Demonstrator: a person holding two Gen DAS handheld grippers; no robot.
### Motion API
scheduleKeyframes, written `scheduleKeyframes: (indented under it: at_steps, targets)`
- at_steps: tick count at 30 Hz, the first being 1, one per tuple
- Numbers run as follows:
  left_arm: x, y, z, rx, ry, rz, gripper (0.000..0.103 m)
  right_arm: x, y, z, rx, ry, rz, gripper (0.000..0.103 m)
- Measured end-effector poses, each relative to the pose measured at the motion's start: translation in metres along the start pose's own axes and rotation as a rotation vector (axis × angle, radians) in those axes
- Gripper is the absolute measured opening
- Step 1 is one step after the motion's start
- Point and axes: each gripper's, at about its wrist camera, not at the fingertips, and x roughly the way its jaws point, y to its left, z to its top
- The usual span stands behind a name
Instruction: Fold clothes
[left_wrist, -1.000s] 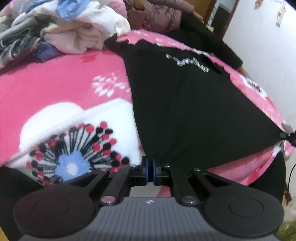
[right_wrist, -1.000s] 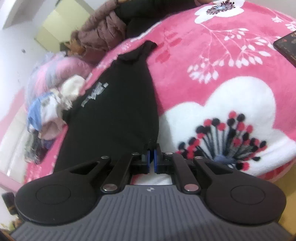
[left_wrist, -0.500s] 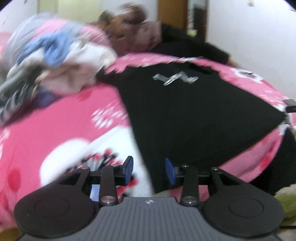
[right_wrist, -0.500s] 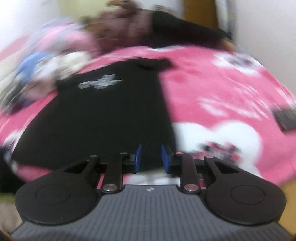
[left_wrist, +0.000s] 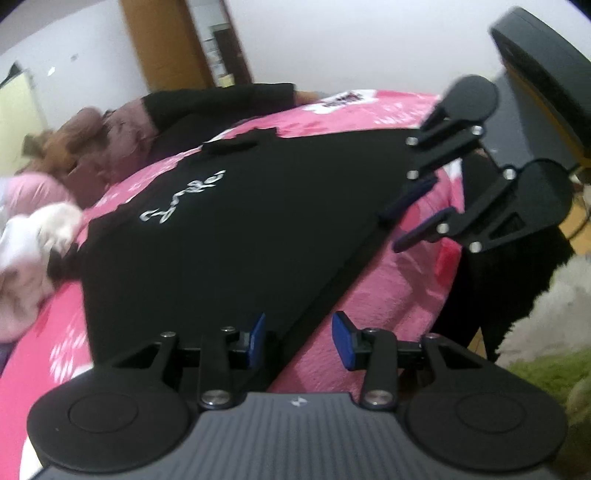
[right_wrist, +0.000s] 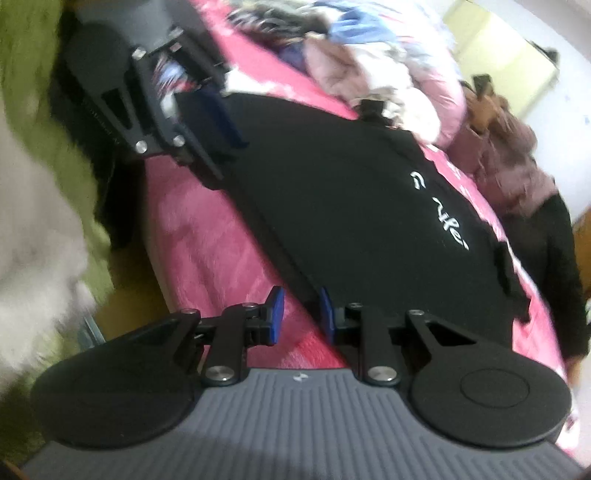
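A black T-shirt (left_wrist: 240, 229) with a white print (left_wrist: 181, 199) lies spread flat on the pink blanket (left_wrist: 369, 332). My left gripper (left_wrist: 300, 339) is open at one hem corner, with the hem edge running between its blue pads and nothing clamped. My right gripper (left_wrist: 413, 214) shows at the far hem corner, also open. In the right wrist view my right gripper (right_wrist: 301, 314) straddles the hem of the T-shirt (right_wrist: 351, 192), open. My left gripper (right_wrist: 207, 110) sits at the other corner, blurred.
A heap of loose clothes (left_wrist: 29, 251) (right_wrist: 369, 66) lies beside the shirt. A mauve jacket (left_wrist: 110, 147) (right_wrist: 506, 155) and a black garment (left_wrist: 221, 103) lie behind it. A green rug (left_wrist: 546, 373) covers the floor past the bed edge.
Both grippers were shut on the shirt's hem corners a second ago and have since opened and let go. Both have swung round and now face each other along the hem.
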Motion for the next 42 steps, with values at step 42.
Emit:
scheduleKeyframes:
  at_steps: [42]
  targets:
    - [0.006,0.034,0.003,-0.216,-0.025,-0.126,0.027,0.003,-0.041,-0.001,0.228,-0.019,0.095,0.004]
